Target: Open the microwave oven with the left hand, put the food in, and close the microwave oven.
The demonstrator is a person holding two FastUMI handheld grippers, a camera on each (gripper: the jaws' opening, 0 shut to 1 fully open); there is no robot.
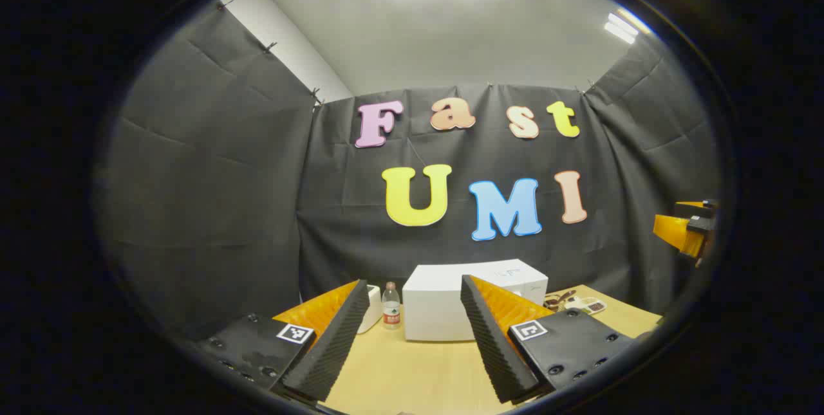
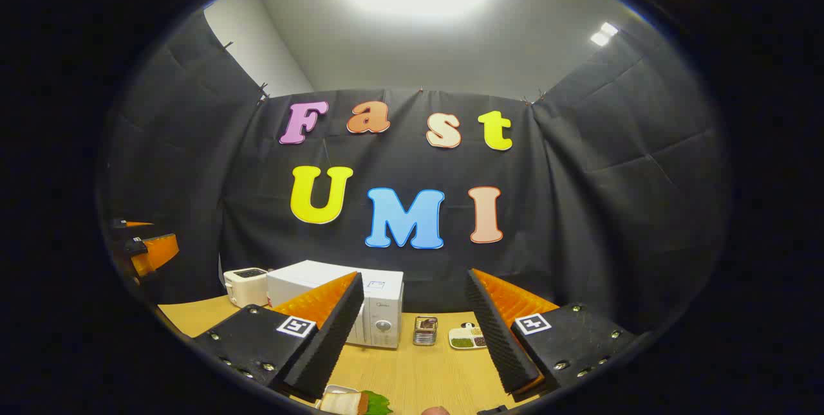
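**Both grippers wide, microwave shut on the worktop**

The left gripper [image 1: 412, 331] hangs above the worktop [image 1: 412, 370] with its fingers spread wide and nothing between them. Straight ahead past the fingers sits the microwave [image 1: 450, 302], white, its door closed. Just left of it stands a small bottle [image 1: 391, 305], and beside that a toaster [image 1: 373, 307], partly hidden by the left finger. Some small items [image 1: 576, 302] lie to the microwave's right, too small to make out.

The right gripper [image 2: 415, 328] is likewise wide apart and empty. Below its fingers, at the near edge, lies the food [image 2: 354, 402]: a sandwich piece with a green leaf on a plate. Farther off, a metal rack [image 2: 425, 330] and a small divided tray [image 2: 468, 338] sit just right of the microwave [image 2: 380, 315]. At the far left edge the other gripper shows.
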